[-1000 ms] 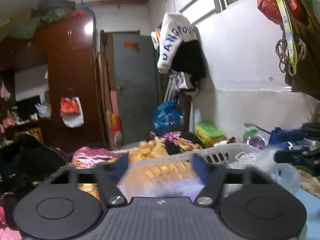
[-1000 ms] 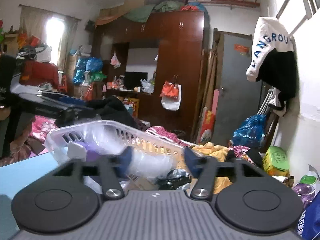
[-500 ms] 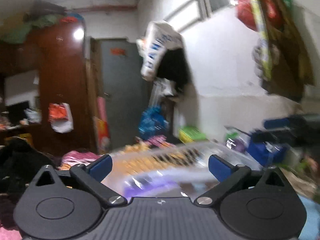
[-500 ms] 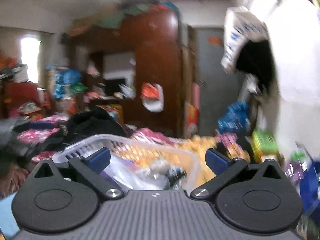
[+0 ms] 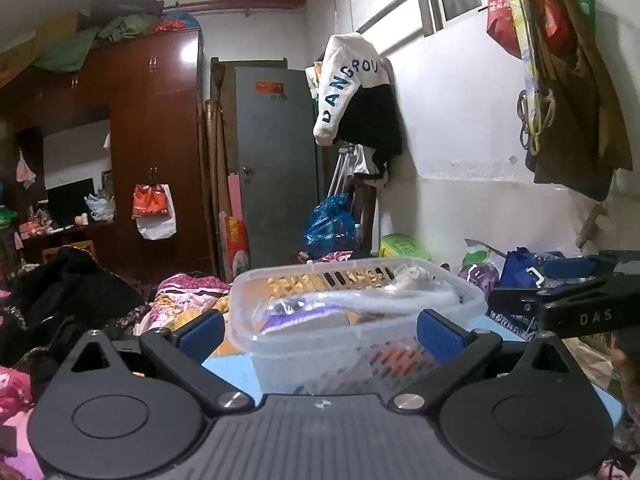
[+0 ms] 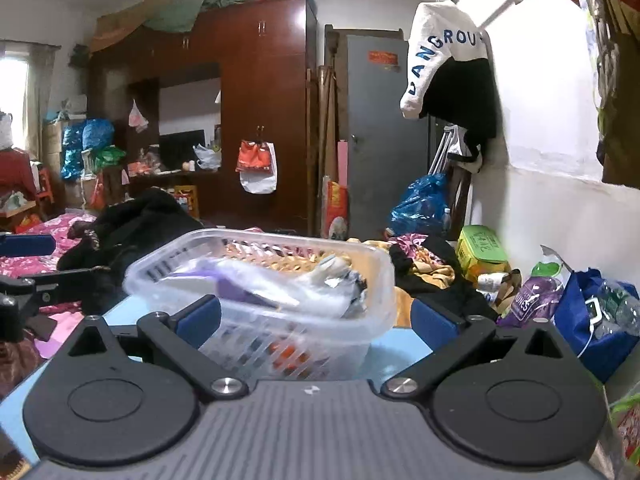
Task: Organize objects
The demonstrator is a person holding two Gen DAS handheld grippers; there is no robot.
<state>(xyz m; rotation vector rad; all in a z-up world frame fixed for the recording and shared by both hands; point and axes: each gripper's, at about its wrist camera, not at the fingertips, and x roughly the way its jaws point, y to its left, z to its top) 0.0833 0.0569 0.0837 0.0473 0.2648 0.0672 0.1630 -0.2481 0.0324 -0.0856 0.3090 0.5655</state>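
A clear plastic basket [image 5: 360, 312] with slotted sides stands on a light blue table [image 5: 228, 372]. It holds a purple packet [image 5: 308, 316], plastic-wrapped items and a crumpled white thing [image 5: 412, 272]. My left gripper [image 5: 320, 330] is open and empty, just in front of the basket. The basket also shows in the right wrist view [image 6: 256, 276], with the purple packet [image 6: 236, 290] inside. My right gripper [image 6: 316, 318] is open and empty, close before the basket. The right gripper's side shows at the right edge of the left wrist view [image 5: 560, 300].
Piles of clothes [image 5: 184, 296] lie behind the table. A blue bag [image 6: 596, 320], a purple packet [image 6: 532, 300] and a green box [image 6: 480, 252] sit by the right wall. A wardrobe [image 6: 260, 120] and grey door [image 6: 380, 132] stand far back.
Both grippers have opened wide, from a narrow gap to fully spread. Both views shifted and blurred midway; the basket now stands centred and a little lower before each gripper.
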